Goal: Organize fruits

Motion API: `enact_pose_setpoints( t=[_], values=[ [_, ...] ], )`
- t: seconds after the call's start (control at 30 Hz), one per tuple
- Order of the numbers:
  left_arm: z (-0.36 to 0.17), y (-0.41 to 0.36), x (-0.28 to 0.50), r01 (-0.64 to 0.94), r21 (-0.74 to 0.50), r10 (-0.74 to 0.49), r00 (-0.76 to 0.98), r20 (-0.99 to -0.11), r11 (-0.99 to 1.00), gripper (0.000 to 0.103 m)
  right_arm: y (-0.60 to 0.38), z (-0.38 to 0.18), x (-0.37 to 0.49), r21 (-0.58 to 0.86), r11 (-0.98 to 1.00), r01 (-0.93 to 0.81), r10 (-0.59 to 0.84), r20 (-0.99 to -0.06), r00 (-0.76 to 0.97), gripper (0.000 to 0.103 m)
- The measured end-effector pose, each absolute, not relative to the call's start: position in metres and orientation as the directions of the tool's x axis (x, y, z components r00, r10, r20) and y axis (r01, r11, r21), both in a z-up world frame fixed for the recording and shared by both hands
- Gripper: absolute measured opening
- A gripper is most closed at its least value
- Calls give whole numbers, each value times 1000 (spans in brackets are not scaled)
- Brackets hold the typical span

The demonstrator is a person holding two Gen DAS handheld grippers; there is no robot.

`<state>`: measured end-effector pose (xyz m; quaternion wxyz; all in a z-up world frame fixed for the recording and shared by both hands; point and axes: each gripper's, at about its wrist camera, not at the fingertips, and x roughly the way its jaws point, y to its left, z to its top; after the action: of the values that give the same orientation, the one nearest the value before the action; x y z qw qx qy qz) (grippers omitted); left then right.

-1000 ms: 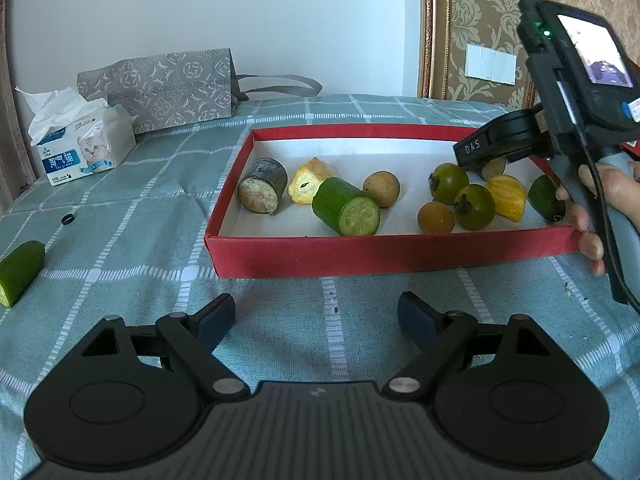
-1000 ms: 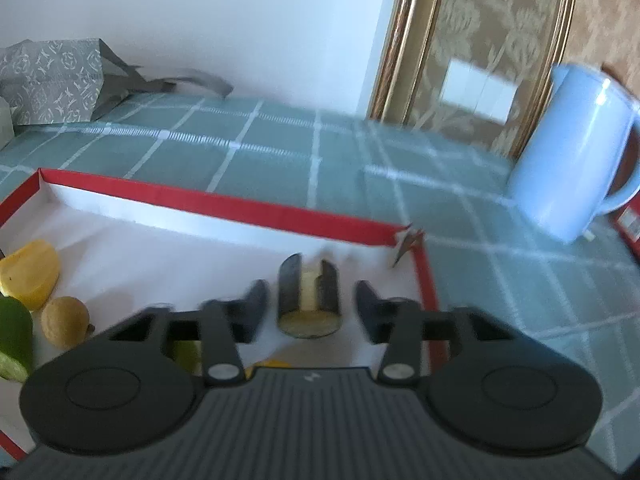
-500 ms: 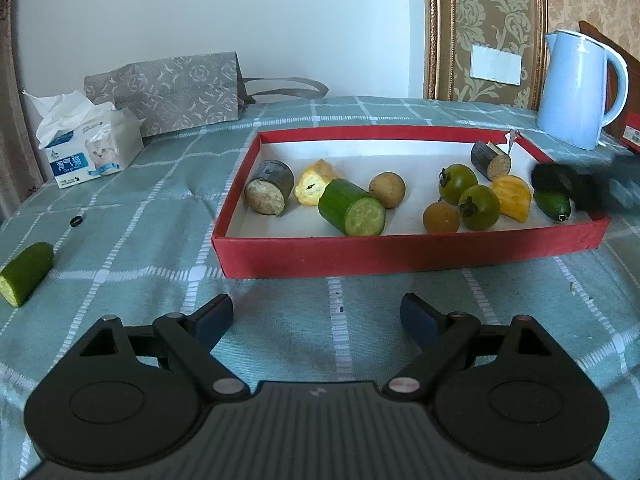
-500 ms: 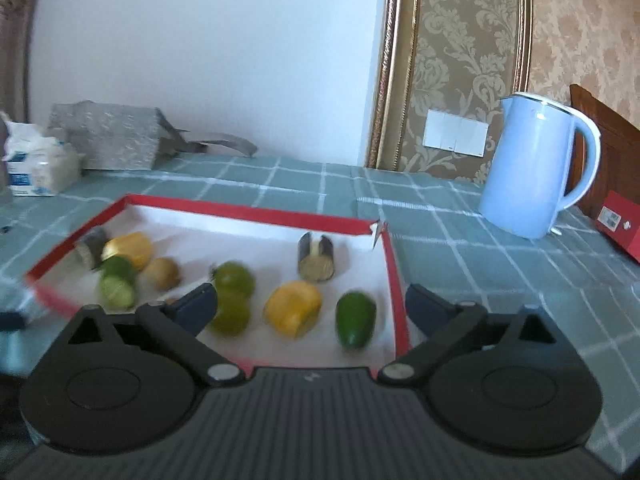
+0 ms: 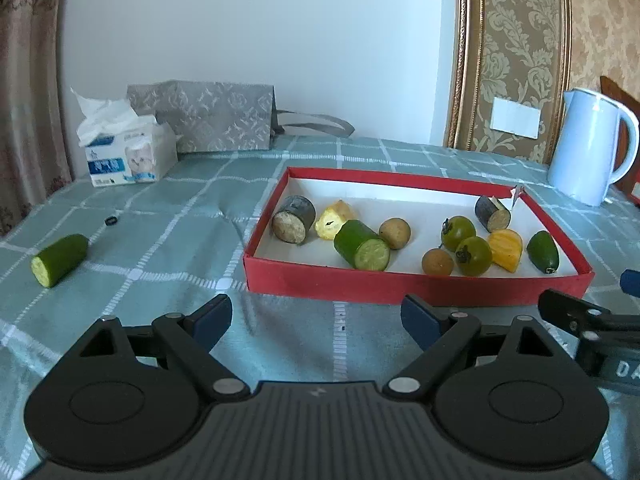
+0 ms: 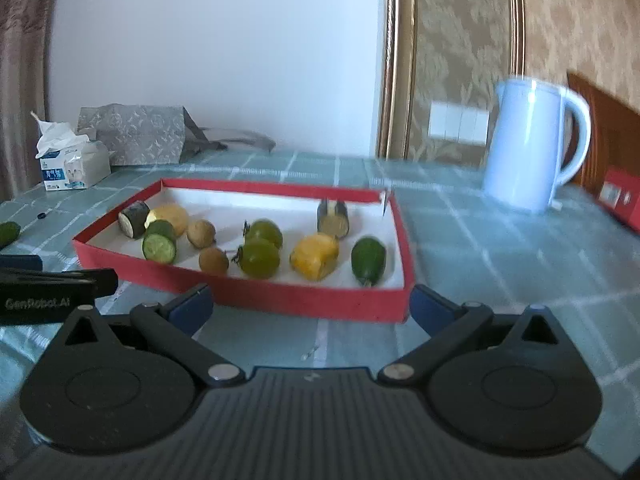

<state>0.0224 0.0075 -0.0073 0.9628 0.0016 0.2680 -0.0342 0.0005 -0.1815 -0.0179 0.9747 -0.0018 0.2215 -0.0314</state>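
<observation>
Right claw has drawn back, opening empty; left claw released; ten pieces in tray, one outside.

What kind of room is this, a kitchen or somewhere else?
Probably a room in a home, not clearly a kitchen. A checked cloth covers the table, patterned wallpaper lines the wall, and a tissue box, a kettle and a red box of fruit sit out.

The right gripper, jaws opening with nothing between them, hovers before the red tray of cut cucumber, green tomatoes and yellow fruit. A blue kettle stands on the bench.
</observation>
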Motion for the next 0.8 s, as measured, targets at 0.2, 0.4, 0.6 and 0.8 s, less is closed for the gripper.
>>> enact_pose_setpoints(
  t=[0.2, 0.4, 0.6, 0.8],
  values=[
    [-2, -16, 12, 52, 81, -8, 881, -473, 995, 99, -185, -23, 4, -17, 995, 94, -92, -443, 892, 103],
    [3, -20, 11, 19, 91, 25, 888, -459, 996, 101, -188, -23, 6, -22, 990, 139, -134, -437, 890, 103],
    [2, -18, 15, 23, 69, 13, 875, -484, 997, 101, -192, -26, 11, -18, 986, 167, -157, -460, 874, 103],
    [1, -20, 10, 35, 90, 11, 882, -471, 995, 101, -191, -28, 15, -18, 986, 166, -154, -477, 865, 103]
  ],
)
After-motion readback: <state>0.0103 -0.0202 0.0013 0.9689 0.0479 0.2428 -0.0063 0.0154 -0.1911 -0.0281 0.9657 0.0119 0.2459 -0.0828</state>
